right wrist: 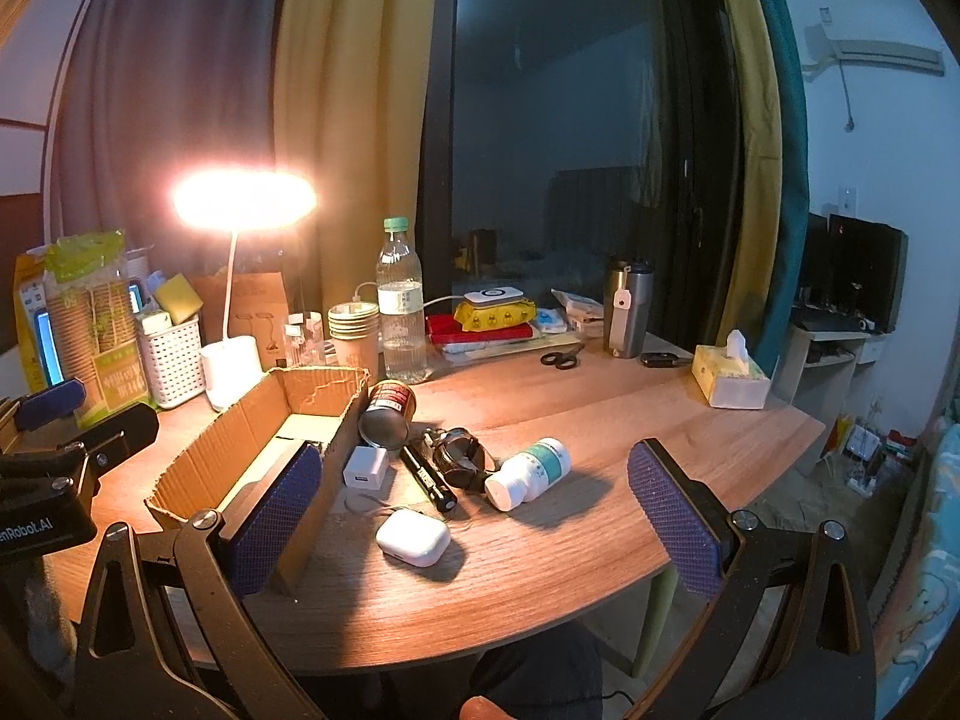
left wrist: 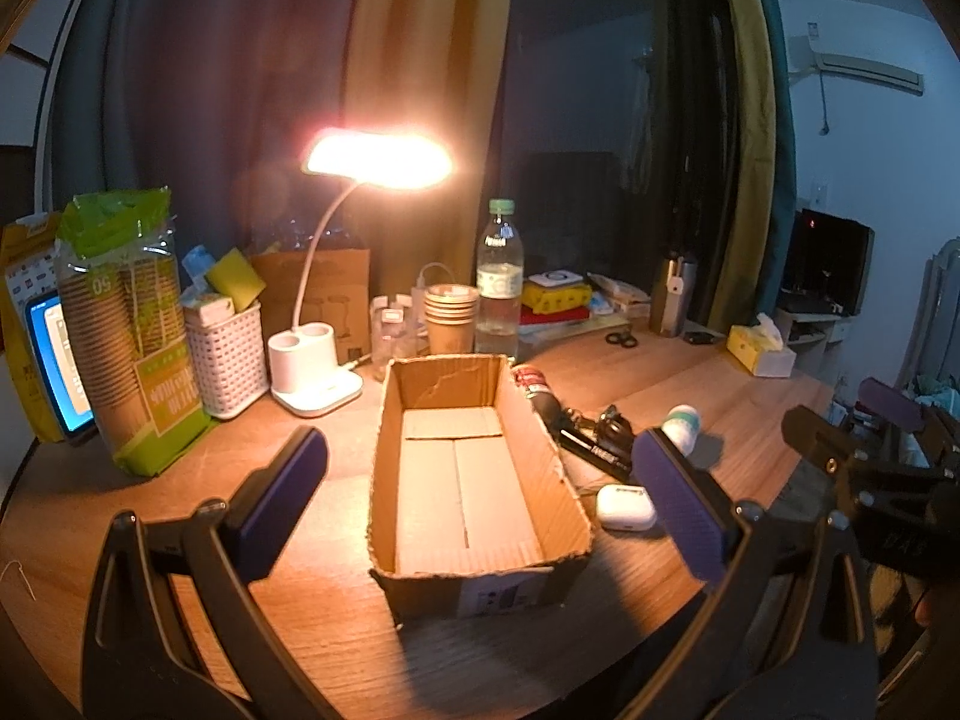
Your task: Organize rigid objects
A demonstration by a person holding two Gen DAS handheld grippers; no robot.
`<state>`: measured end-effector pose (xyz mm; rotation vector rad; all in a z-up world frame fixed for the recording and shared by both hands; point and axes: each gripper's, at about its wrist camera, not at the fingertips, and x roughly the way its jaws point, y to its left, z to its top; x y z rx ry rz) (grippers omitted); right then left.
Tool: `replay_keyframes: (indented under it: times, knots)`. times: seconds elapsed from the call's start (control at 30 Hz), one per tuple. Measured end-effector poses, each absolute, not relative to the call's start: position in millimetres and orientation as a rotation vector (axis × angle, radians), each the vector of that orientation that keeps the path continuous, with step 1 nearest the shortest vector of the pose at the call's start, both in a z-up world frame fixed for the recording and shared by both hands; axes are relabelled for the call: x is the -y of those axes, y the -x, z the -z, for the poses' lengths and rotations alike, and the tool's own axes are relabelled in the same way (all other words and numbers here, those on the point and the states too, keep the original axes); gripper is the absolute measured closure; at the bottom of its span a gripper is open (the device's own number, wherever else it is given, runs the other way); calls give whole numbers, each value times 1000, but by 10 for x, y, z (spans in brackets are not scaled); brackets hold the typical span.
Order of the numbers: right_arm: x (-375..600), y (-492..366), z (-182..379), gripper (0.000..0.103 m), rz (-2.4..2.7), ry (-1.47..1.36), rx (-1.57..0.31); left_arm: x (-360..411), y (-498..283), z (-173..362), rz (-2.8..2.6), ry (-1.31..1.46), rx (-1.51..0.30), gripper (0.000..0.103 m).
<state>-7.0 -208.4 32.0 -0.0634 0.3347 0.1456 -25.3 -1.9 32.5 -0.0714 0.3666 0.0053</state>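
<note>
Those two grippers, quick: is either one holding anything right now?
Left gripper: open, holding nothing, hovering over the empty cardboard box.
Right gripper: open, holding nothing.

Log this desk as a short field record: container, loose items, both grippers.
container: open cardboard box, empty inside
loose items: white earbud case, white charger cube, red can on its side, pill bottle on its side, black flashlight, all on the table right of the box
left gripper: open, holds nothing, faces the box
right gripper: open, holds nothing, faces the loose items
</note>
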Motion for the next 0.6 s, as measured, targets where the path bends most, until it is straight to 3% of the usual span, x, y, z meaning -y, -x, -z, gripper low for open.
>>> replay_keyframes:
  times: [0.6]
  knots:
    - [2086, 69, -324, 0, -146, 64, -332, 4, 259, -330, -10, 73, -366, 0]
